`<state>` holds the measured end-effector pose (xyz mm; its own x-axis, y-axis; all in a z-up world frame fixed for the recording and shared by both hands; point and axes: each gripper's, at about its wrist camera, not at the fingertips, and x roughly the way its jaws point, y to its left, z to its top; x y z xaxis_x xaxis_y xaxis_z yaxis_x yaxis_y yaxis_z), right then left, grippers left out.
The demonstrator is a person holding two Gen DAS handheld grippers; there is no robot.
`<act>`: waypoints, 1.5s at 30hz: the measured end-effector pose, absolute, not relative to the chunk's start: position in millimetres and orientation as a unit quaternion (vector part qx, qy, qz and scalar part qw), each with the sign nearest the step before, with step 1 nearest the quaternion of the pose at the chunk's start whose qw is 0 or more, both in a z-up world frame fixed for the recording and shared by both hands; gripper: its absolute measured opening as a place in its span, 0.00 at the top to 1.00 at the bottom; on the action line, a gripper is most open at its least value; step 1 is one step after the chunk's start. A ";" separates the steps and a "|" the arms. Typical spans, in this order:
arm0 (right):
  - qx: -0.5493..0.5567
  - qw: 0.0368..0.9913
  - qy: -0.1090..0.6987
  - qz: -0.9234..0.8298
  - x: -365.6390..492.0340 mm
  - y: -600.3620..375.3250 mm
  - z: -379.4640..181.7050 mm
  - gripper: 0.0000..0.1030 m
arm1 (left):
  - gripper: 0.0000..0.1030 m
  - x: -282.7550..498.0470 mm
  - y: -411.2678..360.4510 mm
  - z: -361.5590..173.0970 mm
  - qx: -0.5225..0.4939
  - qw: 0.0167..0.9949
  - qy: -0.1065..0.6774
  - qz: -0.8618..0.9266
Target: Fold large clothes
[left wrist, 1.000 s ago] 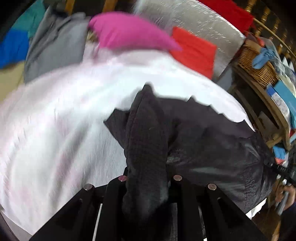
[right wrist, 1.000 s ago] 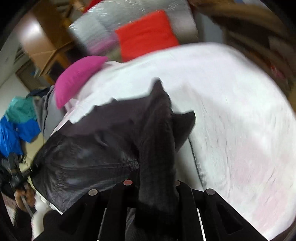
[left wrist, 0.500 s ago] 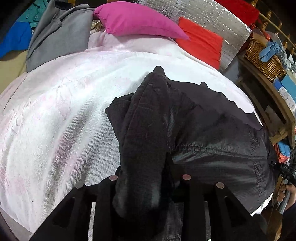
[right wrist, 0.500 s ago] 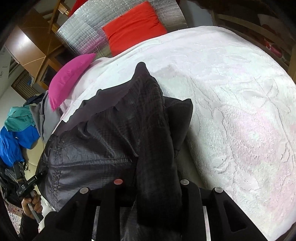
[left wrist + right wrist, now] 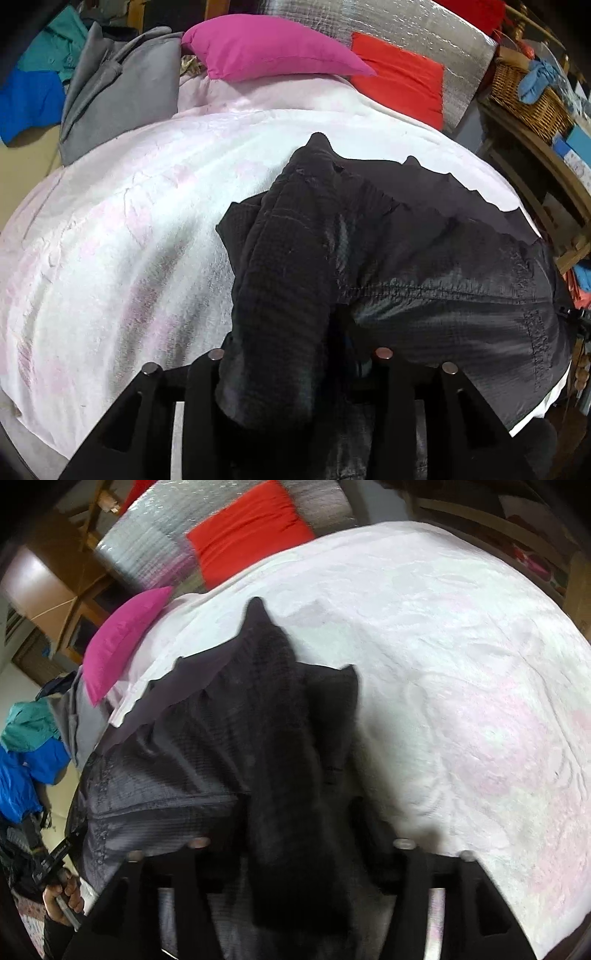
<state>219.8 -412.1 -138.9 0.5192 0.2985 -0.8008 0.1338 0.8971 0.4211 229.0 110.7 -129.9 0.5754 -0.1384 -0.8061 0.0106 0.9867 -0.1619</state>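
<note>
A large black quilted jacket (image 5: 424, 266) lies spread on a bed with a white and pink cover (image 5: 122, 229). My left gripper (image 5: 295, 369) is shut on a thick fold of the jacket's left edge, which drapes over the fingers. My right gripper (image 5: 299, 853) is shut on the jacket's (image 5: 207, 749) right edge, its cloth hanging between the fingers and hiding the tips. The bed cover (image 5: 461, 686) fills the right of the right wrist view.
A magenta pillow (image 5: 266, 48), a red cushion (image 5: 402, 77) and a silver padded headboard (image 5: 413, 22) lie at the far end. Grey clothing (image 5: 118, 88) and blue and teal clothes (image 5: 29, 92) are at far left. A wicker basket (image 5: 528, 88) stands on a wooden shelf at right.
Both grippers have moved forward with the jacket's edges held; the lifted folds have come further over the jacket's body. The right view has shifted slightly.
</note>
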 end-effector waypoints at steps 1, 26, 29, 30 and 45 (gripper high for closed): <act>0.227 0.841 0.488 0.052 219.0 -415.6 -137.7 0.37 | 0.57 228.5 113.0 -124.8 -0.065 0.884 0.461 -0.046; 0.118 0.857 0.500 0.041 355.8 -405.3 -112.4 0.88 | 0.85 365.3 99.9 -141.3 -0.042 0.847 0.526 -0.062; 0.097 0.857 0.505 0.026 351.6 -391.0 -132.6 0.88 | 0.76 368.3 105.4 -140.3 -0.067 0.846 0.525 -0.057; 0.100 0.859 0.501 0.021 350.0 -390.2 -130.2 0.88 | 0.72 367.4 105.1 -137.7 -0.060 0.847 0.526 -0.047; 0.072 0.928 0.365 -0.012 200.3 -318.6 -45.4 0.26 | 0.34 207.2 65.3 -65.6 -0.052 0.922 0.382 0.022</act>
